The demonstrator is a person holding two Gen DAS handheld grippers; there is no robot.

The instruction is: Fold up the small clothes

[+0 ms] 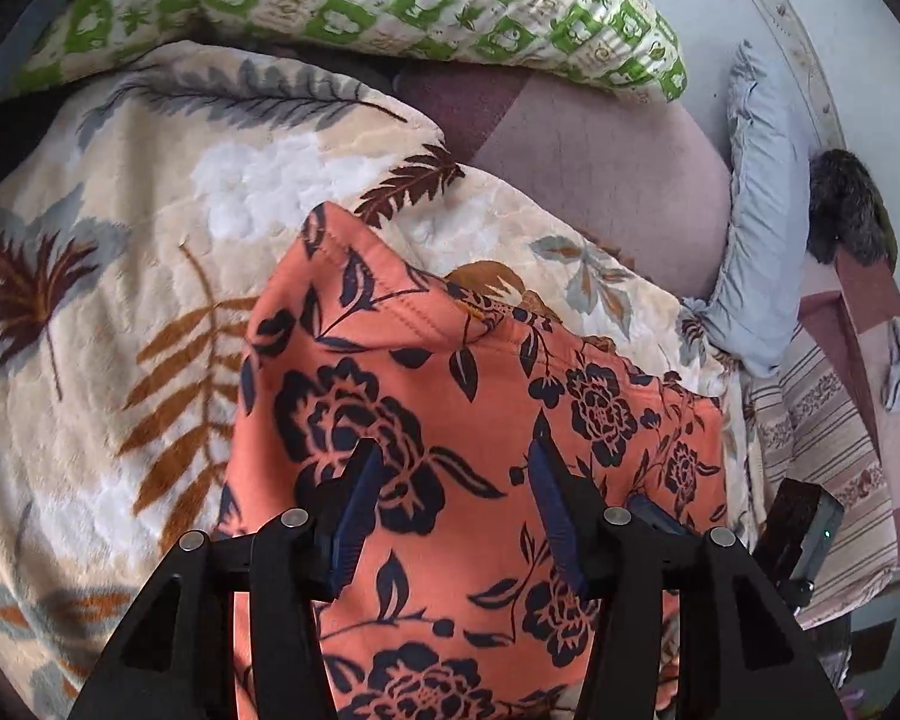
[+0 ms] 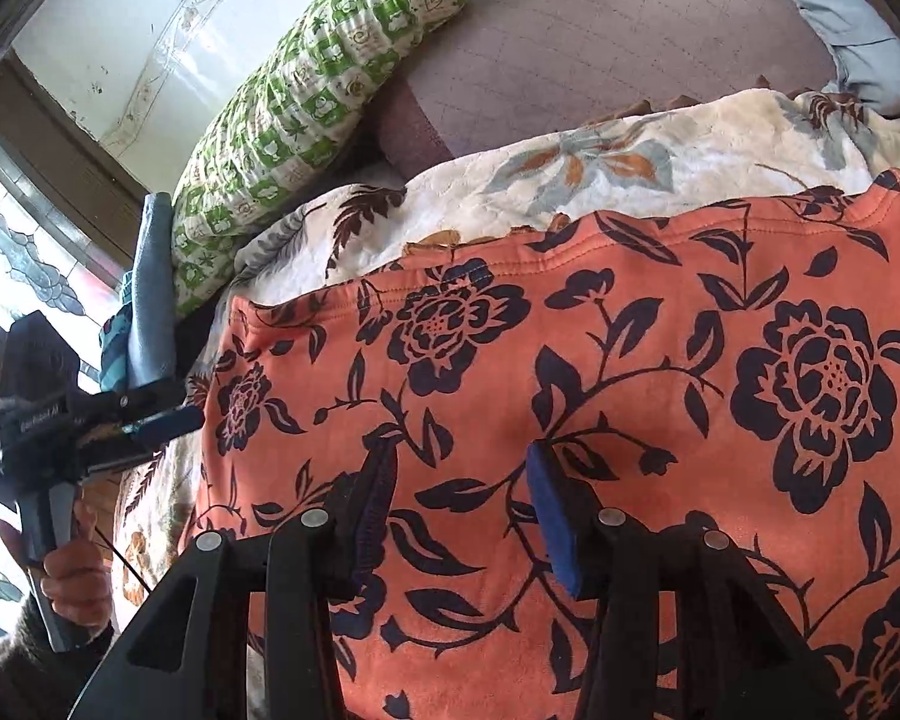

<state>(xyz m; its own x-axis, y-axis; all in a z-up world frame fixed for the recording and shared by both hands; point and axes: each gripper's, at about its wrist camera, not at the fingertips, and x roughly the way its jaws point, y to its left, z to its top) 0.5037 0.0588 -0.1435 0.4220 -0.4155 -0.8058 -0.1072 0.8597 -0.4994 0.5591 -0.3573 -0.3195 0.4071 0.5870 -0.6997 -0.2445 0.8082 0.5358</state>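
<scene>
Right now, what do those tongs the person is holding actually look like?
Each of the tongs, left tongs and right tongs, is a black plastic frame with triangular cut-outs and round silver pins. The fingers wear ribbed dark-blue pads. The other tool's body is a black block with small white lettering, too blurred to read.

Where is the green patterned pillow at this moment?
The green patterned pillow lies at the far side of the bed, beyond the leaf-print blanket that carries the orange floral garment. In the right wrist view it is upper left, near the window.
</scene>
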